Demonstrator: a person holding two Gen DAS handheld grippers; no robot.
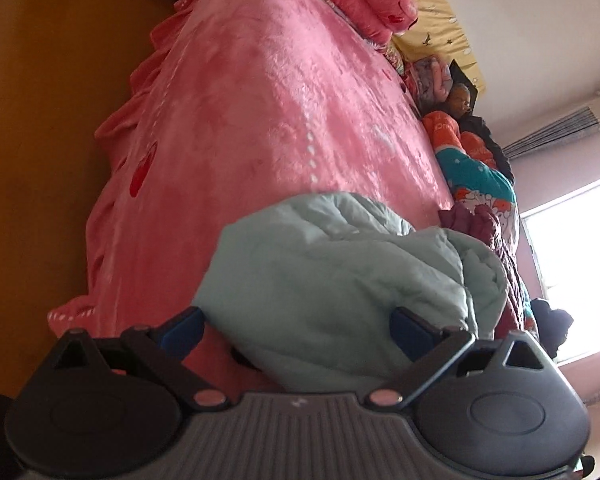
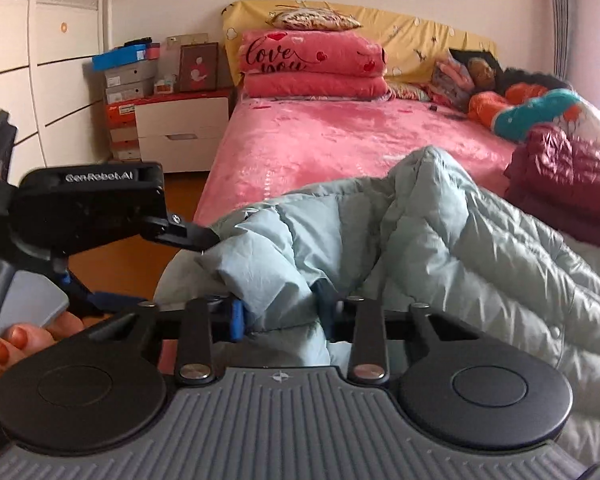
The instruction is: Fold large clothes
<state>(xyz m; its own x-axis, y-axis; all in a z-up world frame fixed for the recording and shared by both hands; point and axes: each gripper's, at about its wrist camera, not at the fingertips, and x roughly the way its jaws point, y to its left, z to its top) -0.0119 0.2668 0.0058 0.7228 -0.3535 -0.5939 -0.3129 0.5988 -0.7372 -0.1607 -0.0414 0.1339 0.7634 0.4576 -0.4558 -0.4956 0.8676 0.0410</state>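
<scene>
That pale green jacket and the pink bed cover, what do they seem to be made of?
The jacket looks like thin woven nylon or polyester over soft down-like filling: stitched puffy sections, a slight sheen, crisp wrinkles. The bed cover looks like plush fleece or velvet: a fuzzy nap that catches the light in glossy streaks. The exact fibres cannot be told from here.

pink bedspread (image 2: 340,140) bare, maroon jacket (image 2: 560,168) right
</scene>
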